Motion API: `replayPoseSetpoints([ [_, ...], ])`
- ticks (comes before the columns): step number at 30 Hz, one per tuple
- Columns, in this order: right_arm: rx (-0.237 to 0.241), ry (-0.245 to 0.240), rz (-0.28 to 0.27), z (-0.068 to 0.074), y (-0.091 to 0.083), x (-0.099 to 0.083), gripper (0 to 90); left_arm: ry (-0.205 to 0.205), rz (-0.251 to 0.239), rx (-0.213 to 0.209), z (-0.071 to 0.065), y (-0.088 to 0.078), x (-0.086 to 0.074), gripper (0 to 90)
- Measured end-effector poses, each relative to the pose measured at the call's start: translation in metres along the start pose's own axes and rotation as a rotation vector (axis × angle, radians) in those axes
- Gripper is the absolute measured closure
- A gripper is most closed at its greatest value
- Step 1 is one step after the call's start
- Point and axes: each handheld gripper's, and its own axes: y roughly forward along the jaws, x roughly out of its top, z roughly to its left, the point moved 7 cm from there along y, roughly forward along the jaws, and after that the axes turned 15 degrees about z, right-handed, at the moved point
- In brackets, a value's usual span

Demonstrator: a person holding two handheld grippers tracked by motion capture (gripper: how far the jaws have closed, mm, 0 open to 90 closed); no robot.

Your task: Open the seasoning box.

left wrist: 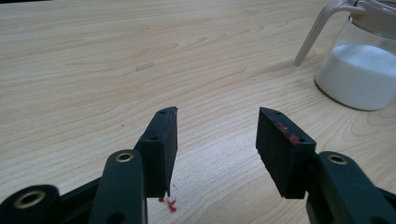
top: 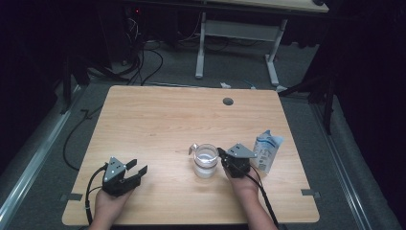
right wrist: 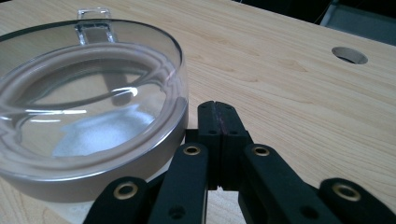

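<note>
The glass jar [top: 206, 161] of white powder is standing near the table's [top: 158, 124] front edge. The right gripper [top: 225, 155], jaws pressed together and empty, is sitting just beside the jar. The left gripper [top: 136, 167] is resting well left of the jar, jaws apart and empty.

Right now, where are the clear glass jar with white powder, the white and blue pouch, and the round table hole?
clear glass jar [top: 206, 162], high view, lid.
white and blue pouch [top: 267, 149], high view, front.
round table hole [right wrist: 349, 55], right gripper view, opening.

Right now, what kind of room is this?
Probably a lab or workshop for recording: a wooden table with a cable hole, loose cables across the grey floor, and another desk frame behind.
</note>
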Motion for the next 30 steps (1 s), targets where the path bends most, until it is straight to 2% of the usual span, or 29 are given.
replayPoseSetpoints([
  [15,0.015,-0.025,-0.011,0.017,-0.012,-0.009,90.0,0.000,0.005,-0.002,0.000,0.001,0.000,48.6],
  [24,0.039,-0.053,-0.036,0.034,-0.021,-0.011,90.0,0.001,0.003,-0.002,-0.001,0.003,0.001,48.7],
  [30,0.045,-0.058,-0.045,0.040,-0.024,-0.012,90.0,0.002,0.003,-0.003,-0.001,0.003,0.001,48.7],
])
